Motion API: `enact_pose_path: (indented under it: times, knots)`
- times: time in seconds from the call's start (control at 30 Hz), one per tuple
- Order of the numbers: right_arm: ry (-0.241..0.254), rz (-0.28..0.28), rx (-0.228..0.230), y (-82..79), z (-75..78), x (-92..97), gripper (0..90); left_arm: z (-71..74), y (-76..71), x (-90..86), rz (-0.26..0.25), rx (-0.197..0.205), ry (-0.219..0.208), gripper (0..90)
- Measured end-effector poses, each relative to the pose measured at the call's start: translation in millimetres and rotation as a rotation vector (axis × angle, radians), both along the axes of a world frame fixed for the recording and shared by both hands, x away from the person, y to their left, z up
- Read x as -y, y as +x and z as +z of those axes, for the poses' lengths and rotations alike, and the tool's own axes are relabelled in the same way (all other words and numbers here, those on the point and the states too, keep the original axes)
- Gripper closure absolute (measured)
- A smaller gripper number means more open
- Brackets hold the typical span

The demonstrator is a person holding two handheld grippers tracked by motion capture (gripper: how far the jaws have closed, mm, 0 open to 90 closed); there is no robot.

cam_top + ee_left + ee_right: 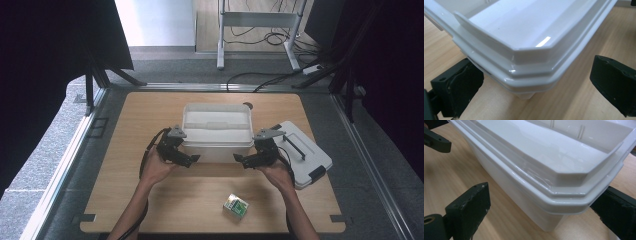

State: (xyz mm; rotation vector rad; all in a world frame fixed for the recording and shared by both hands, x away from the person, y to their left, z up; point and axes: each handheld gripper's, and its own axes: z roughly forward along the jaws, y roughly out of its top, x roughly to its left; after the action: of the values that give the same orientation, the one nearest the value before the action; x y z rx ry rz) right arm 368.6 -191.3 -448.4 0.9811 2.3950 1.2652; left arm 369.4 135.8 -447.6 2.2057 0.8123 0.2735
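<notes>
A white plastic box with a white insert tray inside stands open at the table's centre. My left gripper is at the box's near left corner. In the left gripper view the left gripper is open, one jaw on each side of that corner. My right gripper is at the near right corner. In the right gripper view the right gripper is also open and straddles that corner. Neither gripper holds anything.
The box's pale lid, with a black handle and latches, lies flat right of the box, close behind my right hand. A small green and white carton sits near the front edge. The wooden table has dark curtains on both sides.
</notes>
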Motion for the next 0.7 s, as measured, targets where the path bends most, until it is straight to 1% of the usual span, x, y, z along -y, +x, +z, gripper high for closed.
enact_pose_path:
  times: [0.03,0.07,0.1,0.13,0.37,0.4,0.43,0.5,0.63,0.67,0.7]
  knots:
    - [0.002,0.006,0.002,-3.5,-0.1,0.2,3.2,0.2,-3.2,-0.4,0.0,-0.002,-0.002,0.0]
    - [-0.003,0.008,0.001,-11.1,0.2,0.6,3.2,0.2,-6.7,-0.6,-0.003,-0.002,-0.004,0.0]
    - [-0.002,0.014,0.001,-14.3,0.3,0.9,3.1,0.3,-10.2,-0.7,-0.008,-0.002,-0.001,0.0]
    - [-0.002,0.014,0.001,-14.3,0.3,0.9,3.1,0.3,-14.0,-0.4,-0.006,0.0,0.002,0.0]
    - [-0.015,0.029,0.001,-36.3,1.4,3.0,3.1,0.6,-39.1,0.6,-0.012,0.001,0.006,0.0]
    - [-0.009,0.03,0.0,-39.5,1.2,3.2,3.1,0.6,-42.4,0.9,-0.012,0.002,0.005,0.0]
    - [-0.006,0.031,0.001,-47.0,1.2,4.1,3.1,0.7,-46.5,1.1,-0.014,0.002,0.006,0.0]
    - [-0.004,0.034,0.001,-49.8,1.2,4.6,3.0,0.9,-52.0,1.1,-0.018,0.0,0.006,0.0]
    - [0.005,0.04,0.0,-64.7,0.6,7.0,2.9,0.7,-65.6,1.5,-0.021,0.001,-0.003,0.0]
    - [-0.007,0.039,0.004,-68.2,0.9,7.1,2.8,1.3,-68.9,2.6,-0.025,0.004,0.013,0.0]
    - [-0.007,0.039,0.004,-68.2,0.9,7.1,2.8,1.3,-68.9,2.6,-0.025,0.004,0.013,0.0]
